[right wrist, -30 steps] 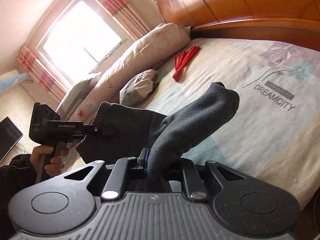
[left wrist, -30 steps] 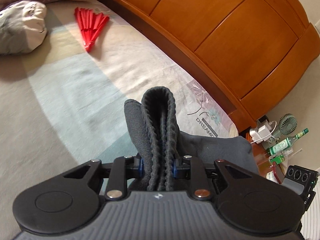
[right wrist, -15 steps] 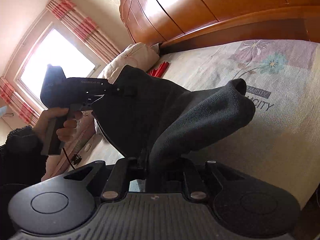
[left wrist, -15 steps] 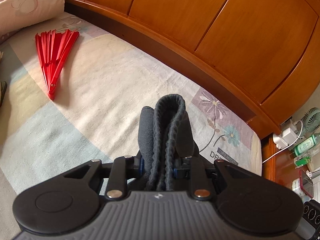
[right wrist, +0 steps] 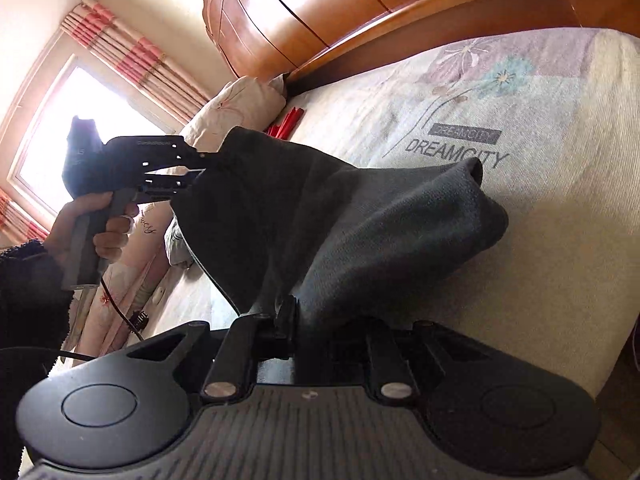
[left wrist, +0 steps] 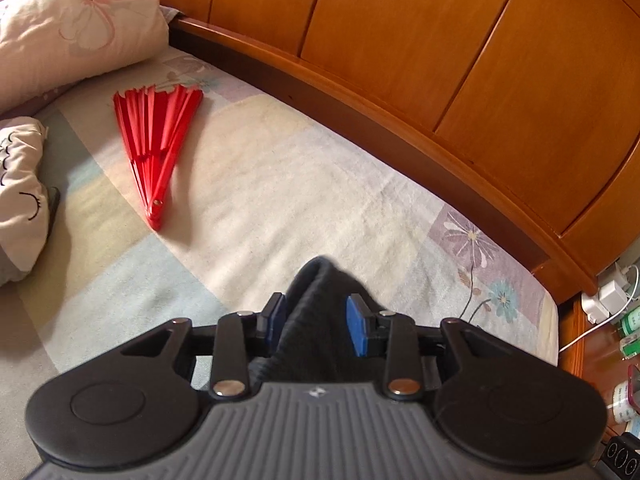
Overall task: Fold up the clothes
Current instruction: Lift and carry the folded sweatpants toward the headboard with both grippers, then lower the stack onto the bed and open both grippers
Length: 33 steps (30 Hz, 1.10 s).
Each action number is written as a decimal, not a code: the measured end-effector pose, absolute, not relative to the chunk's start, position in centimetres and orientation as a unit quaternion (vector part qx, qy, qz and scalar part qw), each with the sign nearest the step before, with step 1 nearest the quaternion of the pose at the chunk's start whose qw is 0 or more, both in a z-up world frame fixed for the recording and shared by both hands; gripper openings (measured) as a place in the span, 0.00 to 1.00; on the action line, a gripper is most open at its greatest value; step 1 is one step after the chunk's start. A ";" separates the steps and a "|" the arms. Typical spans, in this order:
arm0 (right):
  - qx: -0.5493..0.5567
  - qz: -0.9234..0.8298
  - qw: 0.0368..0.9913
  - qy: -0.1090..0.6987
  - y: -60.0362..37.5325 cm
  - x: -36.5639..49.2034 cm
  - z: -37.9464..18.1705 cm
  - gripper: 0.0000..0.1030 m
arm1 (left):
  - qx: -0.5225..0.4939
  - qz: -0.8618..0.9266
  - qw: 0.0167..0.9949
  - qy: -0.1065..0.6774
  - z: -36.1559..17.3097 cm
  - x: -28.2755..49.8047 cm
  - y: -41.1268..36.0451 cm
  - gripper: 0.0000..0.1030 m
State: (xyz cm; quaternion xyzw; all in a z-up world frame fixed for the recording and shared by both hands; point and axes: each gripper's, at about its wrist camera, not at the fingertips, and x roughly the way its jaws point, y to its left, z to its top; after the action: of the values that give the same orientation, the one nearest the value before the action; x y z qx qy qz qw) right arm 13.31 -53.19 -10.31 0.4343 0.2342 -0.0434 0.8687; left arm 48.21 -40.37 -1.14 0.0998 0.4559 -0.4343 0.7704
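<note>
Your left gripper [left wrist: 318,322] has just been opening, its jaws loose around the dark garment [left wrist: 316,312]; your right gripper [right wrist: 320,328], also opening, has cloth between narrow jaws.

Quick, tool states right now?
Left tool: open, jaws just opened, dark garment loose between them.
Right tool: jaws just opening too, garment between them; grip cannot be told.

Right gripper [right wrist: 320,320]: far finger hidden behind dark garment [right wrist: 360,220]. Garment tip blurred in left wrist view. Red fan [right wrist: 286,124] mostly hidden behind garment. Nightstand items [left wrist: 624,340] cut off at picture edge, too small to identify.
</note>
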 end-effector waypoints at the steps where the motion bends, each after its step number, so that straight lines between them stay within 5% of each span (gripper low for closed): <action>1: 0.436 -0.044 0.867 0.235 -53.2 13.3 -10.5 0.26 | 0.101 -0.438 0.769 0.455 -0.9 47.9 -40.2 0.38; 7: 0.471 -0.051 0.854 0.215 -54.3 12.0 -11.5 0.61 | 0.112 -0.485 0.733 0.464 -2.4 43.8 -39.1 0.44; 13: 0.580 -0.067 0.797 0.154 -58.5 10.6 -13.7 0.78 | 0.093 -0.516 0.688 0.501 -8.1 38.9 -37.8 0.44; 15: 0.590 -0.074 0.792 0.138 -59.5 10.9 -13.8 0.78 | 0.080 -0.517 0.677 0.518 -9.9 38.2 -37.3 0.44; 17: 0.564 -0.090 0.809 0.138 -60.0 11.4 -13.2 0.64 | 0.069 -0.519 0.673 0.522 -10.6 37.8 -36.6 0.51; 19: 0.514 -0.103 0.838 0.152 -60.2 11.9 -11.8 0.28 | 0.065 -0.522 0.673 0.521 -10.8 37.6 -36.0 0.53; 25: 0.352 -0.208 0.884 0.225 -59.4 11.8 -10.4 0.38 | 0.094 -0.529 0.708 0.458 -8.6 37.4 -35.3 0.60; 33: 0.163 -0.164 0.956 0.182 -53.2 11.0 -6.7 0.44 | 0.166 -0.522 0.730 0.408 -11.0 36.1 -35.7 0.62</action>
State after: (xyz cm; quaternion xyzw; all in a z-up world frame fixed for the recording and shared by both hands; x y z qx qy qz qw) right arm 11.00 -53.23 -6.74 0.1626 0.1816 -0.1643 0.9558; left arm 36.13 -35.72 -10.96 0.1659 0.4078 -0.5222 0.7304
